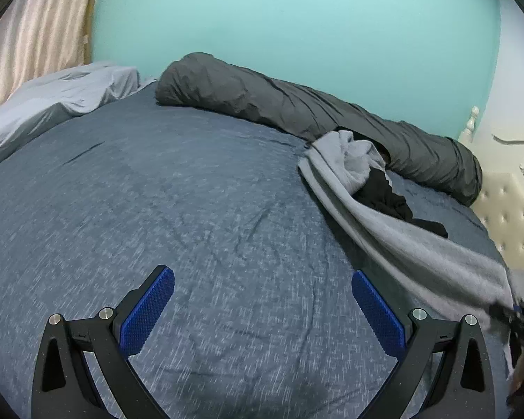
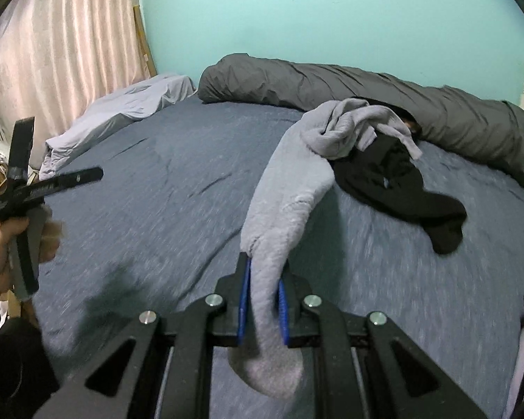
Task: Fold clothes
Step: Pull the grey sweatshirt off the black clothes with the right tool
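Blue-grey heathered cotton: the bedsheet (image 1: 178,202) fills my left wrist view, wrinkled, with nothing on it in front of me. My left gripper (image 1: 262,309) hangs over this bare stretch, its blue textured pads (image 1: 148,310) spread wide and empty. To the right, a pale grey fleece garment (image 1: 394,223) runs as a taut band from a heap near the far side of the bed down to the right edge of the picture. A crumpled black garment (image 1: 391,199) lies against that heap. Behind both, a long dark grey rolled duvet (image 1: 297,104) lies along the turquoise wall (image 1: 297,28). A light grey pillow (image 1: 63,94) sits far left, before a pink pleated curtain (image 1: 35,35). A cream tufted headboard (image 1: 510,216) stands at the right.

Right wrist view: my right gripper (image 2: 263,300) is clenched on a sleeve-like end of the pale grey fleece garment (image 2: 290,188), which bulges out below the blue pads (image 2: 242,300). The fabric rises from the jaws, lifted off the bedsheet (image 2: 139,216), to its bunched bulk beside the duvet (image 2: 384,104). The black garment (image 2: 398,181) lies just right of it, touching the bunched part. At far left I see a hand (image 2: 3,248) holding the left gripper (image 2: 64,179) by its handle, above the sheet. The pillow (image 2: 122,111) and curtain (image 2: 63,52) sit beyond it.
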A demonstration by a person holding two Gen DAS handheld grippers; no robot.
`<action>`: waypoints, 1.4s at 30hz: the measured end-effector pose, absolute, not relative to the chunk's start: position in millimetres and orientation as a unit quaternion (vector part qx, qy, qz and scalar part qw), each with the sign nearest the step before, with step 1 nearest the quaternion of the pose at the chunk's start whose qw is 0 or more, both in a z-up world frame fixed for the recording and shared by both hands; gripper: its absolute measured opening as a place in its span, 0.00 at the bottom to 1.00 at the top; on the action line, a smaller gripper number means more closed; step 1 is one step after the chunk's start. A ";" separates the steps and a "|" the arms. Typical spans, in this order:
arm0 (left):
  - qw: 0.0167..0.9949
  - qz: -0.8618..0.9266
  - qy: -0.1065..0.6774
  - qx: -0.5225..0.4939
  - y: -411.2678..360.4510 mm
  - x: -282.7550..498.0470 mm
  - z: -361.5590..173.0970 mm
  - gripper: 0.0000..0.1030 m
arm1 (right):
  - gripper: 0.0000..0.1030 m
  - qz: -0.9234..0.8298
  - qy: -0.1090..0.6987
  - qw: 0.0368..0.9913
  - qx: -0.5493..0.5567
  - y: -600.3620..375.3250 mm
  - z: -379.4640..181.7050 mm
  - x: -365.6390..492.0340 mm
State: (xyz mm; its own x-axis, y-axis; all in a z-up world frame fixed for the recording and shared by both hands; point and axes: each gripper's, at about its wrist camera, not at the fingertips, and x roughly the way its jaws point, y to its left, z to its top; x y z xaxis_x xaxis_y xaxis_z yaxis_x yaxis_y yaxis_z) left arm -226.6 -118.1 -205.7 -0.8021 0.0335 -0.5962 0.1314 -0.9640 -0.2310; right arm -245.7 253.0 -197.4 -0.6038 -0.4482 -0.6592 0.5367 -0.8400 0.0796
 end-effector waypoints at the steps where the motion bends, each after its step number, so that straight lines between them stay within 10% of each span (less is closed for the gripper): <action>1: 0.028 -0.940 0.134 0.312 -120.0 -220.2 -205.2 1.00 | 0.13 -0.893 0.064 0.274 0.352 257.0 -199.4 -236.2; 19: 0.013 -0.931 0.126 0.342 -111.9 -232.5 -267.4 1.00 | 0.30 -0.895 0.018 0.067 0.441 364.0 -249.5 -238.4; 24: 0.009 -0.927 0.121 0.354 -109.4 -243.0 -287.8 1.00 | 0.49 -0.900 0.014 0.100 0.424 337.7 -246.9 -266.7; 42: 0.024 -0.922 0.112 0.369 -131.7 -280.6 -318.4 1.00 | 0.56 -0.873 0.057 0.153 0.459 179.6 -324.9 -447.7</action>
